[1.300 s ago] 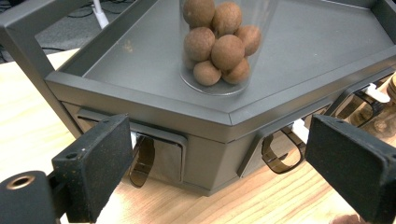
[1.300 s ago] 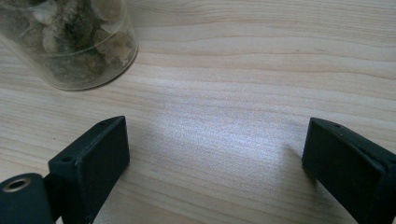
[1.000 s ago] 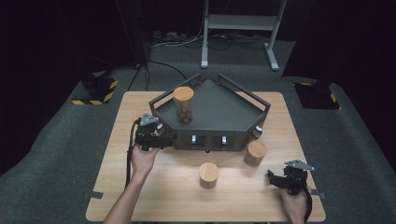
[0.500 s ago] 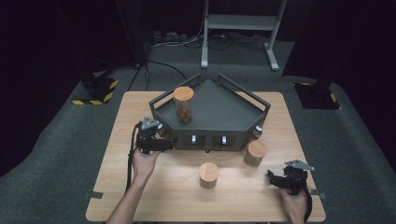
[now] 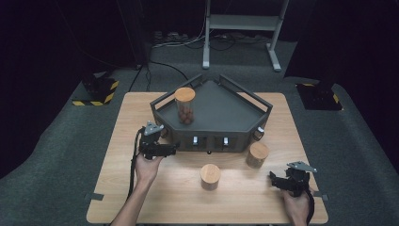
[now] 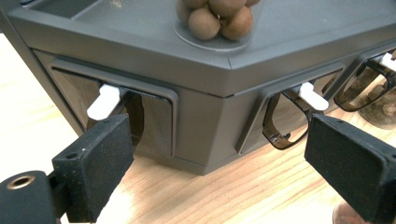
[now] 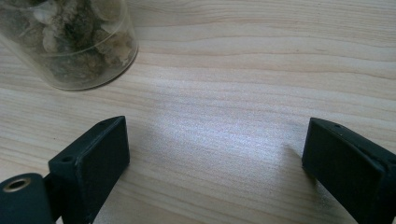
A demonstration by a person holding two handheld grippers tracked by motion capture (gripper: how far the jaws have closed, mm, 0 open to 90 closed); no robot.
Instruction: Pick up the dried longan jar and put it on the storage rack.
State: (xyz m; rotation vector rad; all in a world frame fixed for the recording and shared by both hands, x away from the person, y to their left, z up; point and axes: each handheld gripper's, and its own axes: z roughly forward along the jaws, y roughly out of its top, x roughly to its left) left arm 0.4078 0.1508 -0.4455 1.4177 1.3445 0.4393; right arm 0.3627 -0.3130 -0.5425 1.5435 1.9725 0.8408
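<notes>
A dark grey angular stand (image 5: 221, 120) with small front drawers sits mid-table. On its top stands a clear jar with a wooden lid (image 5: 185, 106), holding brown balls (image 6: 217, 21). My left gripper (image 5: 170, 149) is at the stand's front-left corner, open, with nothing between its jaws (image 6: 215, 154). Just beyond them are two drawer fronts with white tabs (image 6: 105, 100) (image 6: 312, 95). My right gripper (image 5: 275, 181) rests open near the table's front right, its jaws (image 7: 215, 149) over bare wood. A jar of pale lumps (image 7: 70, 42) stands ahead to its left.
Two more wooden-lidded jars stand on the table in front of the stand, one central (image 5: 210, 176) and one to the right (image 5: 258, 155). The wooden table (image 5: 122, 188) is ringed by dark floor. Cables and a metal frame (image 5: 240, 28) lie beyond.
My left gripper has slid slightly toward the person and rightward along the stand's front-left side. The right gripper and the jars have stayed put.
</notes>
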